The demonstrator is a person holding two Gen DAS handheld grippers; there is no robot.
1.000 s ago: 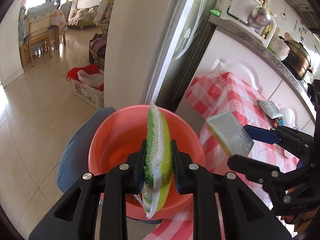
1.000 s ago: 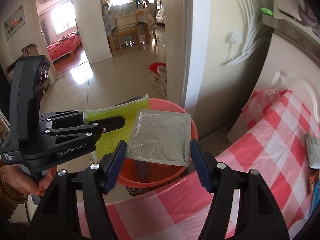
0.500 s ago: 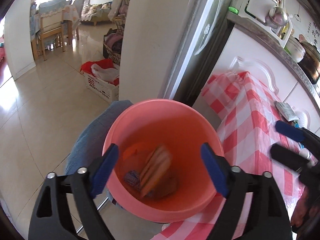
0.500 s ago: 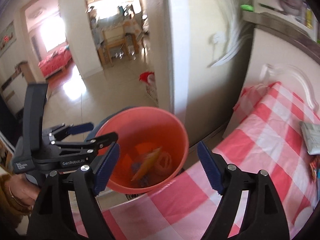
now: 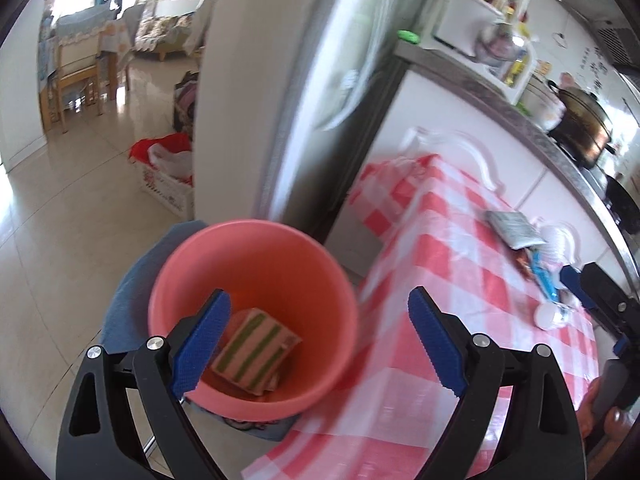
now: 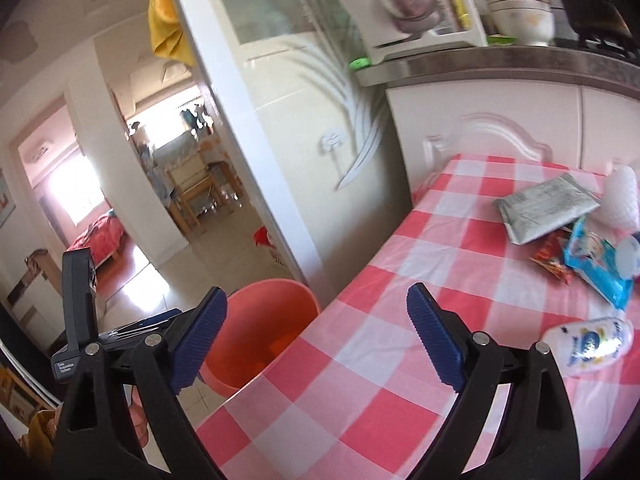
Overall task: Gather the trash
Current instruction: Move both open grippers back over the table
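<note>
Now empty, jaws just opened wide, the left gripper (image 5: 316, 344) hovers over the round salmon-pink plastic bucket (image 5: 256, 248) holding a striped sponge (image 5: 256, 354), while the equally agape right gripper (image 6: 316, 340) faces crinkly wrappers (image 6: 544, 204) ahead-right that could slip from a shallow pinch.

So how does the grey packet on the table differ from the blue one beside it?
The grey packet is dull, with fine print; the blue packet is bright, with a cartoon picture. The grey one lies farther back and looks larger; the blue one lies nearer, its corner against the grey one's edge. Both lie flat on the checked cloth.

Both cams down, shared bucket (image 5: 252, 316)
</note>
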